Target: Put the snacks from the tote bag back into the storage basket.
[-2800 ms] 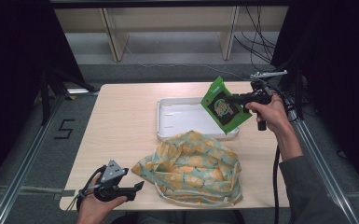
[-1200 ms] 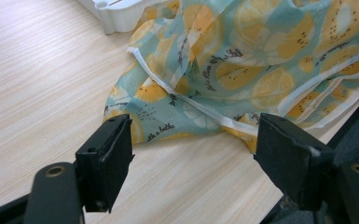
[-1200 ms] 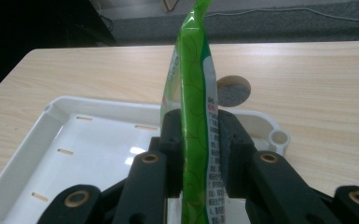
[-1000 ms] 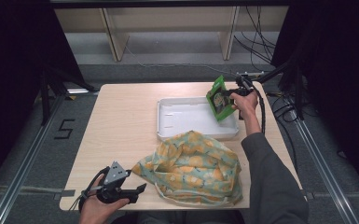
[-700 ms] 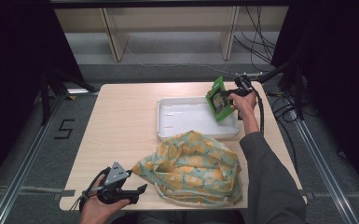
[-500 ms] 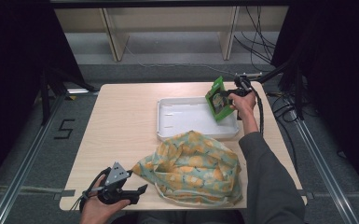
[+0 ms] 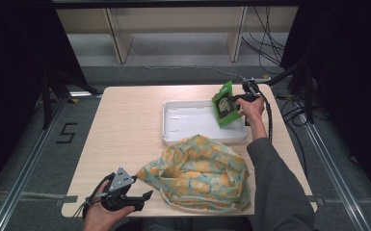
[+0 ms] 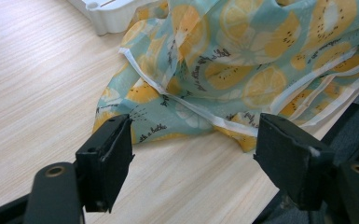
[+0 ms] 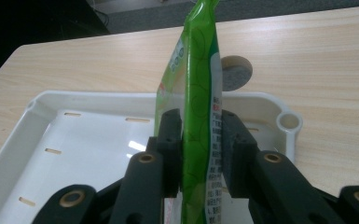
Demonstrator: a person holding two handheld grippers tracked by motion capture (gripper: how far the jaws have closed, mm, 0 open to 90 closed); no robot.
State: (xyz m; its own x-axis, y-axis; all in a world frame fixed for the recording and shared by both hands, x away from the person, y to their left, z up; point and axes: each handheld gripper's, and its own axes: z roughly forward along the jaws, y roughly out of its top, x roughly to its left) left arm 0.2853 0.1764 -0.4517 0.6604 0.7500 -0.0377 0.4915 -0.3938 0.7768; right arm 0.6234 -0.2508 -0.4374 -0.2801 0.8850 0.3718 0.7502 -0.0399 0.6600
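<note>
A green snack packet is held edge-on over the right end of a white tray. My right gripper is shut on the packet, jaws pressed against both faces. A lemon-print cloth bag lies crumpled on the table's front half, just below the tray. At the front left edge my left gripper stands open, its jaws spread either side of the bag's hem corner without touching it.
The wooden table has bare room on its left half. A round grommet hole sits in the table beyond the tray. Cables trail off the right edge. Shelving legs stand behind the table.
The right gripper carried the green packet from above the table's right side down and inward to the tray's right end. The left gripper stayed near the bag's corner.
</note>
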